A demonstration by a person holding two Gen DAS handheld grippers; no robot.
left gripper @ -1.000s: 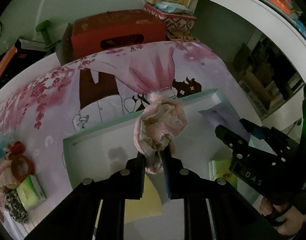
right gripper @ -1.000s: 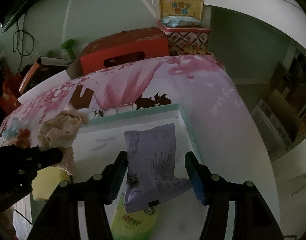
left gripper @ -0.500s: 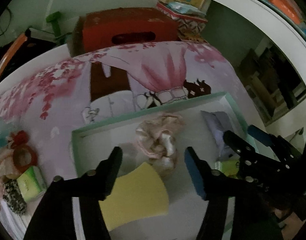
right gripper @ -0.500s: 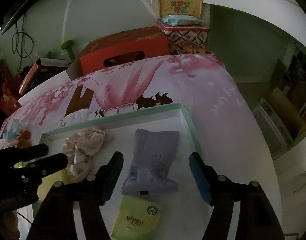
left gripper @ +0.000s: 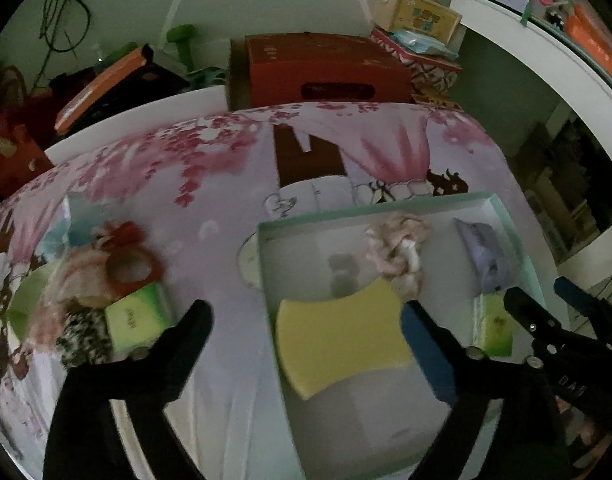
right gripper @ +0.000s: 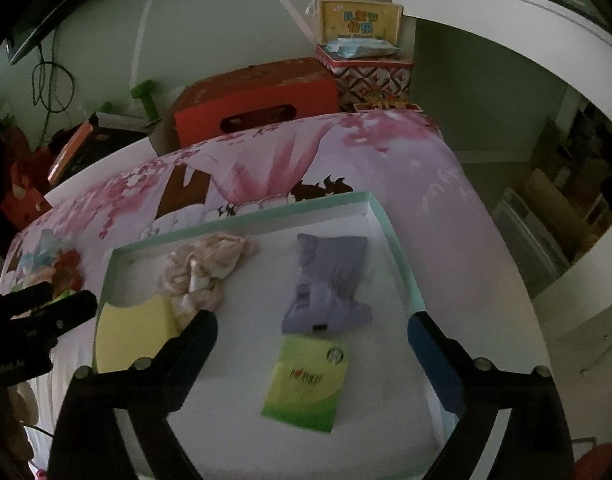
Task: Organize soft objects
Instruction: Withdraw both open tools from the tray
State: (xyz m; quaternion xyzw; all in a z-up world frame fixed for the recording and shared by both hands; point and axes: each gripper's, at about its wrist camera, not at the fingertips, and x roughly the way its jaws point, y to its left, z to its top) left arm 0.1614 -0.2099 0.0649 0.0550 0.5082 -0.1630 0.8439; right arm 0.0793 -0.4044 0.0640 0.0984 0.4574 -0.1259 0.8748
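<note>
So far, the work looks roughly half done, judging by how things lie. On the surface, covered by a pink flowered cloth (left gripper: 210, 184), sits a shallow white tray with a green rim (right gripper: 242, 220), and four soft things already lie inside it: a yellow sponge (left gripper: 342, 336) at the near left, a crumpled pink rag (right gripper: 202, 268) just behind it and touching its corner, a purple pouch (right gripper: 330, 280) toward the right, and a green tissue pack (right gripper: 306, 380) just in front of the pouch.

Left to gather is a small heap on the cloth well apart from the tray, to its left: a second green tissue pack (left gripper: 138, 316), a speckled black-and-white puff (left gripper: 82, 336), a red ring (left gripper: 130, 268) and some pale fluffy pieces too blurred to name.

Both pairs of tongs are opening and pinch nothing: the left tongs (left gripper: 306, 324) hang spread over the tray's left edge and the sponge, the right tongs (right gripper: 312, 330) spread over the pouch and tissue pack.
</note>
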